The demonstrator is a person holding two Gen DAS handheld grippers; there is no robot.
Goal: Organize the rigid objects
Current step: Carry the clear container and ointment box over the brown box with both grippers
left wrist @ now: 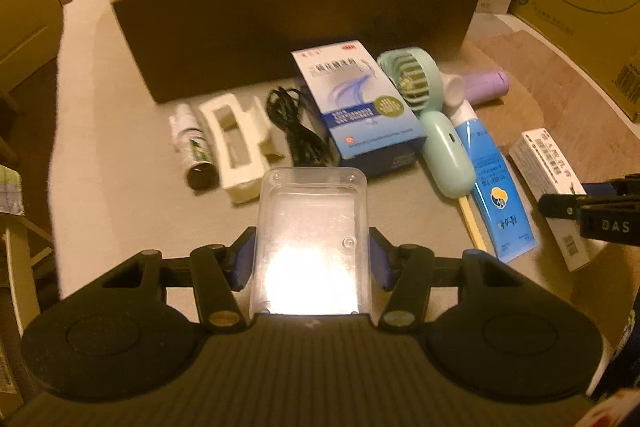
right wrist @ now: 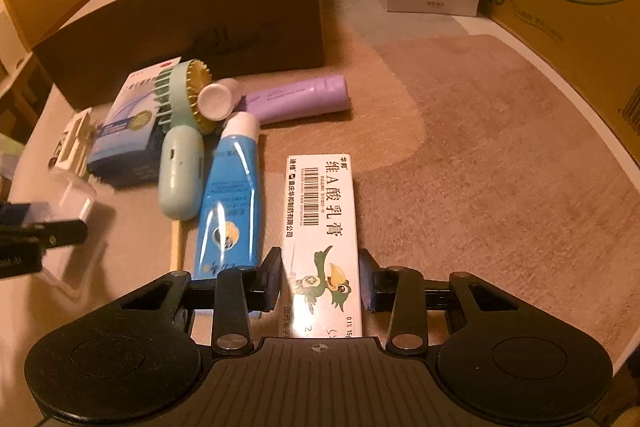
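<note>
1. Left wrist view: nearest the camera, the left gripper (left wrist: 312, 263) has its blue pads pressed on both sides of a clear rigid plastic case (left wrist: 310, 239), held above the grey table (left wrist: 120, 131). The smooth walls could slip if it tilts toward the big dark brown open box (left wrist: 296, 23).
2. Swinging it low could clip the white hollow plastic holder (left wrist: 236, 147) or the black coiled cable (left wrist: 294, 125) just ahead.
3. Right wrist view: the right gripper (right wrist: 320, 281) straddles a long white cardboard ointment carton with a bird picture (right wrist: 322, 227), lying flat on the table; a sliver of gap shows, so the grip looks unsettled.
4. Its left finger (right wrist: 270, 281) touches the blue squeeze tube (right wrist: 230, 199) and may drag it.

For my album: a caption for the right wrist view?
Right gripper straddles a white carton beside a blue tube.
</note>
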